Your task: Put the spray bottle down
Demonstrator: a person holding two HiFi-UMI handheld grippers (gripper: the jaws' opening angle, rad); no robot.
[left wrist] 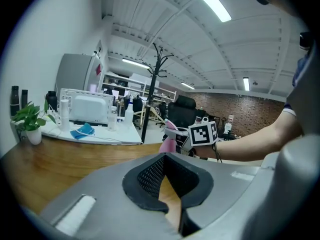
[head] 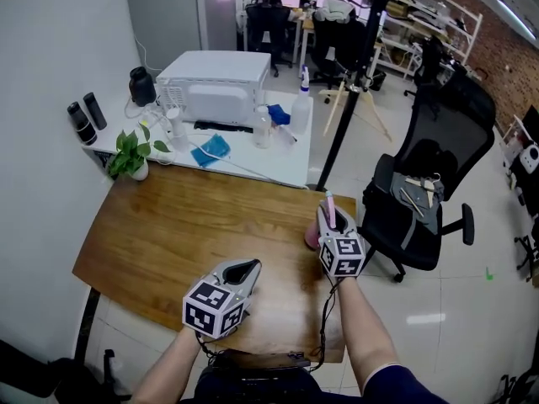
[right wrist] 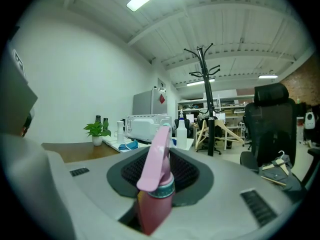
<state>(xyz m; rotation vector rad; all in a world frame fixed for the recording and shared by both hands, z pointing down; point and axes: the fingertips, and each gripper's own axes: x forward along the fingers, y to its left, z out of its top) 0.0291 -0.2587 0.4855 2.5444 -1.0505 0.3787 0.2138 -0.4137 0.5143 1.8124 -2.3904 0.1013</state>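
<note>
A pink spray bottle (head: 312, 236) stands upright at the right edge of the wooden table (head: 168, 225), with my right gripper (head: 327, 215) shut on its body. In the right gripper view the bottle (right wrist: 156, 186) fills the space between the black pads, its pink trigger head rising above them. From the left gripper view the bottle (left wrist: 168, 142) and the right gripper's marker cube (left wrist: 202, 133) show ahead over the table. My left gripper (head: 250, 266) hovers over the table's near part, left of the bottle. Its jaws meet at the tips (left wrist: 165, 156) with nothing between them.
Beyond the wooden table stands a white table (head: 290, 168) with a white appliance (head: 210, 82), a potted plant (head: 130, 154), a blue cloth (head: 210, 150) and several bottles. A black office chair (head: 421, 183) and a coat stand pole (head: 349, 99) stand to the right.
</note>
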